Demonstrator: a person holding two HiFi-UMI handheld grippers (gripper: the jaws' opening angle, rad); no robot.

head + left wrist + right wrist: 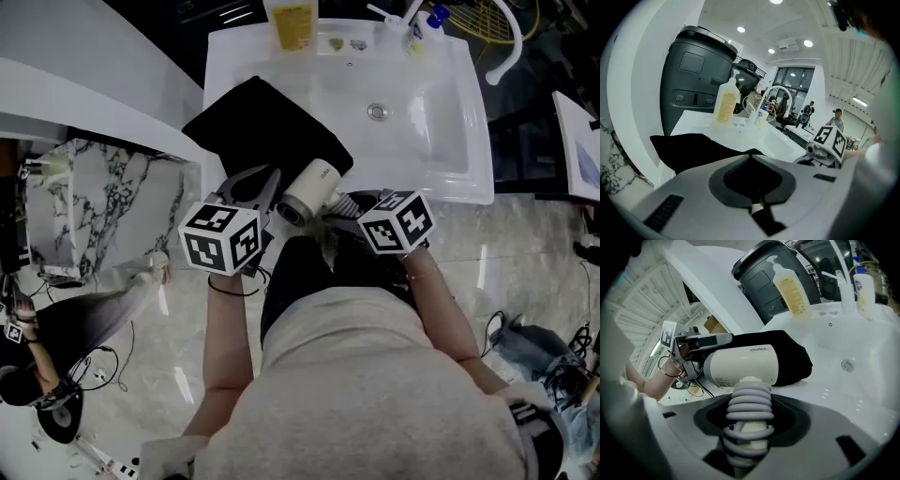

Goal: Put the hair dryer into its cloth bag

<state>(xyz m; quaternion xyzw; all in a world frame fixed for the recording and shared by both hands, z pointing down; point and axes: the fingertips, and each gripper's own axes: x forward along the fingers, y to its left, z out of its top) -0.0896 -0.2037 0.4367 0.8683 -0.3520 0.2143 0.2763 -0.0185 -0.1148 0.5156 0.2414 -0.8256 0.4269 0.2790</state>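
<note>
Below the person's head, a pale floor point(525, 253) was seen around a white sink point(441, 141), whose front edge ran just beyond both grippers. The sink's left side was hemmed in by a curved white counter point(84, 89) and, lower down, a marbled panel point(103, 211). The right half of the bowl was left bare, so open room was offered there. The back rim was taken up by a yellow bottle point(292, 23) and some smaller bottles.

A black bag point(267, 127) was spread over the sink's left front part, with its near edge turned toward the grippers.

The white dryer point(309, 190) was held above that near edge, in front of the bag. Its barrel lay crosswise, with its dark open end toward the left gripper point(253, 183). Its handle, wound with a grey coiled cord point(749, 404), ran straight back between the jaws of the right gripper point(749, 399). Those jaws were clamped on the wrapped handle.

The left gripper's jaws were closed together at the bag's near edge, and the black cloth was drawn up to a peak at their tips, so the edge was taken to be pinched. The barrel was placed just beside those jaws, but contact between them could not be made out.
</note>
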